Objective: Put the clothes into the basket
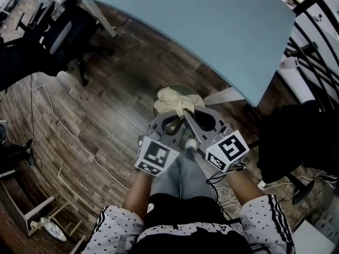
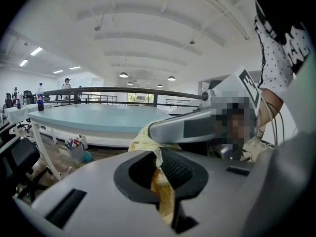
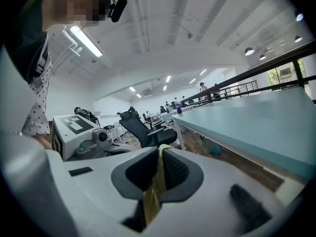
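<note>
left tool (image 2: 159, 168) pinches crumpled yellow cloth (image 1: 174, 100)

1. My left gripper (image 1: 172, 118) and right gripper (image 1: 194, 118), at mid-frame, have matt grey, rounded plastic shells.
2. Each carries a white cube printed with black square markers: the left cube (image 1: 157, 156) and the right cube (image 1: 228, 150).
3. My pads (image 2: 176, 170) are dark and finely ribbed.
4. Thin black cables (image 1: 216, 180) trail under the right cube.
5. In the bottom corners I wear short white sleeves (image 1: 114, 227) with black dots and black side stripes.
6. Between them is a black top (image 1: 185, 216) with white lettering, and above it a grey trouser leg (image 1: 183, 176).
</note>
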The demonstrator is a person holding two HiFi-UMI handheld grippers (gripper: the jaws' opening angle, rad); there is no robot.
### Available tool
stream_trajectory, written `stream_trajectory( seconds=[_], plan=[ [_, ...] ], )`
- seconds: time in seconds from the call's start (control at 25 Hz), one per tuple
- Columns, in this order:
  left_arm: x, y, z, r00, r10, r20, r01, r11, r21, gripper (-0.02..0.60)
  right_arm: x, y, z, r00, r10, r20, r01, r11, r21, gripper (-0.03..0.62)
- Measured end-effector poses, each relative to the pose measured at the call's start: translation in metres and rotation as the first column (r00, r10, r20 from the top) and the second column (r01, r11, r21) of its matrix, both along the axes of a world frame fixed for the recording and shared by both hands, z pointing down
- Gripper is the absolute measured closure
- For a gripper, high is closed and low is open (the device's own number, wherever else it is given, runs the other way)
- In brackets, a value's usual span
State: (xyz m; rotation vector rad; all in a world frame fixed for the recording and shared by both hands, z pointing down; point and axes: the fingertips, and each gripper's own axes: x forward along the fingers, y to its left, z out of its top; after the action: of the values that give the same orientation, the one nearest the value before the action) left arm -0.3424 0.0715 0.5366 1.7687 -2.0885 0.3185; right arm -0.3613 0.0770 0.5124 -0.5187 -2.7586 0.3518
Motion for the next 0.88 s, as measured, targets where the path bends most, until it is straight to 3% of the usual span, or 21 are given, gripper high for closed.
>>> stream_trajectory(
  seconds=[0.88],
  plan=[
    [0.01, -0.002, 0.031, 0.999, 0.012, -0.043, -0.013, 0.999, -0.03, 0.545, 0.008, -0.003, 0.032, 0.998, 0.028, -0.051, -0.028, 0.999, -0.018, 0.559]
  ],
)
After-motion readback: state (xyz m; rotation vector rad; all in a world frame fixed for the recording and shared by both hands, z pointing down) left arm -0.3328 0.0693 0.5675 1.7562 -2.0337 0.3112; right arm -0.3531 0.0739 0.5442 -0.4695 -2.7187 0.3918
